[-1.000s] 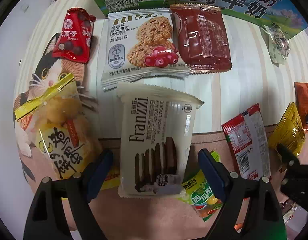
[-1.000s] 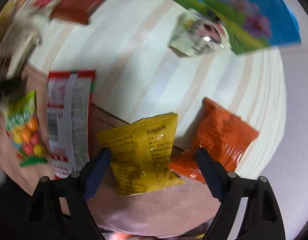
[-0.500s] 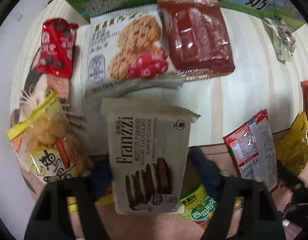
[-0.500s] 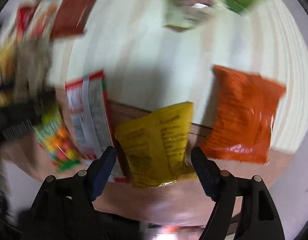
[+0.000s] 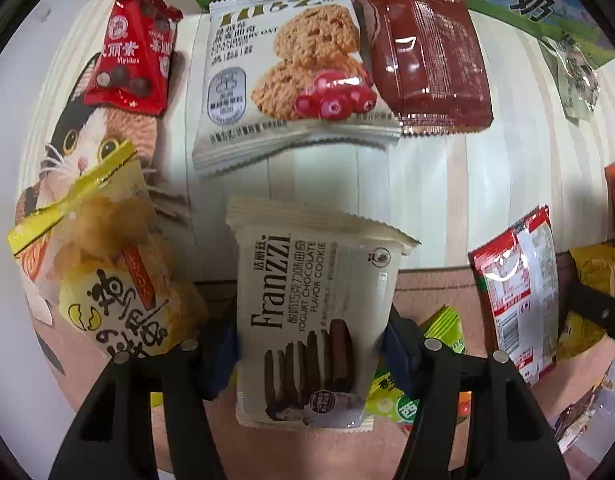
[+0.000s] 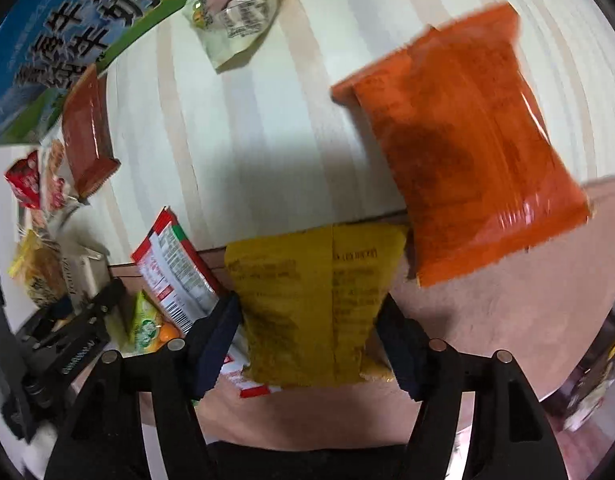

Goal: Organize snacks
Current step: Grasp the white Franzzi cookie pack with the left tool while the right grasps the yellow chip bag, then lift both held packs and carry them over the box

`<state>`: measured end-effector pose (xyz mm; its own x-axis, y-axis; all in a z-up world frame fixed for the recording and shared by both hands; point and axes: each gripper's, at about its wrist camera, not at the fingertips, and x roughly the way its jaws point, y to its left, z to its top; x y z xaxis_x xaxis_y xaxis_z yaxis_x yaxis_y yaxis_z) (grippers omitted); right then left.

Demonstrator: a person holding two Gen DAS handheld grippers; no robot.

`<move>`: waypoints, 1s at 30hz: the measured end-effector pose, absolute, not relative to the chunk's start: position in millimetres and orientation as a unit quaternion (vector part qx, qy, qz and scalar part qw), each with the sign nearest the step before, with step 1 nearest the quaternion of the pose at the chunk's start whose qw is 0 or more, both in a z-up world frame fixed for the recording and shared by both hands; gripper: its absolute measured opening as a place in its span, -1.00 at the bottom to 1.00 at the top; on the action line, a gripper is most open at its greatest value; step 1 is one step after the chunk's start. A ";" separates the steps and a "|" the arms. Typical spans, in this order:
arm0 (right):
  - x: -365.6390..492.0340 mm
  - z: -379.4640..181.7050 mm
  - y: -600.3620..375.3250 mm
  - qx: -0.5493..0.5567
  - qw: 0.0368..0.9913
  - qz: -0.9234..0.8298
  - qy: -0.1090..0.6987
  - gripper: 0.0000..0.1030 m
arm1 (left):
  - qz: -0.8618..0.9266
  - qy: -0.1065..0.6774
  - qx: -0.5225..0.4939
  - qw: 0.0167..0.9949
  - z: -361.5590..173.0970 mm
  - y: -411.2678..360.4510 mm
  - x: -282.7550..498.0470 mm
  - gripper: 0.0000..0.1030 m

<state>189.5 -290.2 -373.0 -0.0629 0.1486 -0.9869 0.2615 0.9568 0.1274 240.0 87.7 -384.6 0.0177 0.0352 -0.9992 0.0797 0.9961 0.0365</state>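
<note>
A cream Franzzi chocolate cookie packet (image 5: 311,280) lies lengthwise between the blue pads of my left gripper (image 5: 309,344). The jaws are closing and both pads press its sides. In the right wrist view a yellow snack packet (image 6: 311,280) sits between the pads of my right gripper (image 6: 307,332). These jaws are closing too, and the packet looks pinched at its lower end. Both packets lie across the edge where the striped mat (image 6: 267,120) meets a brown surface.
Behind the Franzzi packet lie cranberry oat cookies (image 5: 291,76), a dark red packet (image 5: 427,52), a red chocolate-ball packet (image 5: 131,56) and a yellow puff bag (image 5: 107,280). An orange packet (image 6: 459,140), red-white packet (image 6: 171,268), green candy bag (image 6: 147,324) and milk carton (image 6: 67,40) surround the yellow one.
My left gripper came down and its jaws closed onto the Franzzi packet. My right gripper rolled and slid sideways, and its jaws narrowed around the yellow packet.
</note>
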 end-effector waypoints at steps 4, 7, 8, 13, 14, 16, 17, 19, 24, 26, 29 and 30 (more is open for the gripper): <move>190.4 -381.9 -274.5 0.074 0.680 -0.053 0.727 0.38 | -0.011 0.690 0.048 0.722 -383.8 83.1 244.0 0.12; 186.7 -381.9 -266.8 0.036 0.695 -0.054 0.716 0.23 | -0.010 0.683 0.036 0.729 -377.8 87.7 244.3 0.11; 185.1 -380.1 -267.7 0.037 0.700 -0.054 0.711 0.18 | -0.013 0.683 0.030 0.730 -376.8 90.0 244.0 0.11; 162.6 -364.3 -258.4 0.066 0.711 -0.043 0.698 0.07 | -0.027 0.681 0.022 0.732 -368.7 87.3 234.0 0.11; 161.6 -360.9 -259.8 0.071 0.715 -0.039 0.695 0.07 | -0.030 0.680 0.024 0.732 -366.9 86.8 231.0 0.11; 166.4 -352.0 -259.2 0.077 0.717 -0.032 0.692 0.07 | -0.036 0.674 0.024 0.737 -362.6 82.0 230.0 0.11; 164.9 -349.2 -258.1 0.081 0.718 -0.029 0.691 0.06 | -0.040 0.671 0.025 0.740 -359.3 79.5 230.0 0.11; 163.8 -338.2 -251.9 0.092 0.721 -0.021 0.687 0.06 | -0.046 0.664 0.024 0.746 -350.5 81.3 229.5 0.11; 163.0 -307.4 -260.5 0.128 0.734 0.006 0.667 0.06 | -0.071 0.642 0.013 0.763 -310.1 85.6 226.3 0.11; 167.1 -280.8 -248.7 0.146 0.741 0.020 0.655 0.05 | -0.084 0.628 0.003 0.773 -287.2 86.0 230.8 0.11; 149.8 -243.8 -257.2 0.165 0.754 0.041 0.635 0.05 | -0.106 0.605 -0.023 0.789 -236.9 83.1 240.0 0.11; 156.7 -229.8 -266.7 0.169 0.763 0.049 0.622 0.05 | -0.114 0.592 -0.034 0.797 -216.2 85.0 249.9 0.11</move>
